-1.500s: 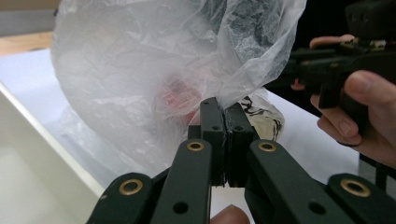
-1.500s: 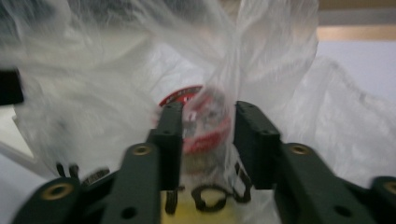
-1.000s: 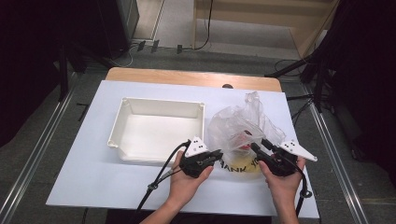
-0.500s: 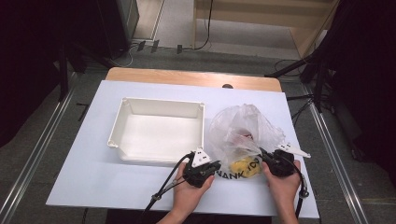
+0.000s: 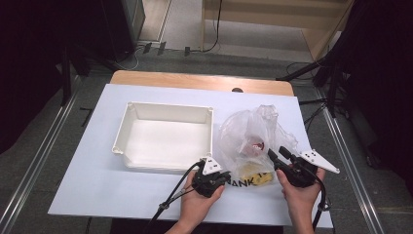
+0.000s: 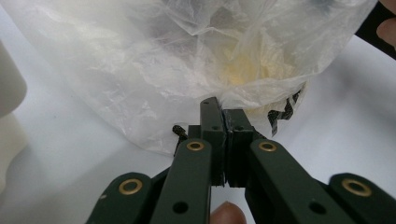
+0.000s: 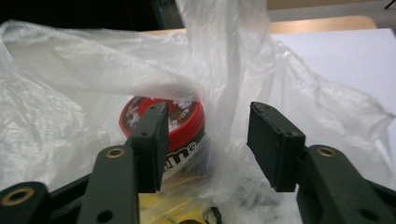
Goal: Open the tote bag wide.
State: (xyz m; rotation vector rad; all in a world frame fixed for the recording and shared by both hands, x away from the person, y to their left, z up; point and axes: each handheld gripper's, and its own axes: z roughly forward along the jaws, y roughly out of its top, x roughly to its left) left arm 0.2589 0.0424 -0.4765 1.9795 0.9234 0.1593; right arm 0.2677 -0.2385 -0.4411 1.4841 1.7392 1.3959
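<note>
Right gripper view: right gripper [image 7: 205, 144] jaws just opened, apart w/ nothing pinched; red-lidded tub [image 7: 175, 123] sits inside plastic bag [image 7: 70, 102], straight ahead, slightly left. Left gripper [image 6: 223, 112] is clamped shut on the bag's near edge, right of the white bin [image 5: 165, 136].

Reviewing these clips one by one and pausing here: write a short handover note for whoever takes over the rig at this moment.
Left gripper: shut on the near edge of the clear plastic bag, pinning it on the white table.
Right gripper: open, jaws just opening, only loose bag film between them, aimed at the red-lidded can inside.
Something yellow also lies in the bag.
White tray left of the bag holds nothing.
Done: bag anchored. Left: take out the contents.
</note>
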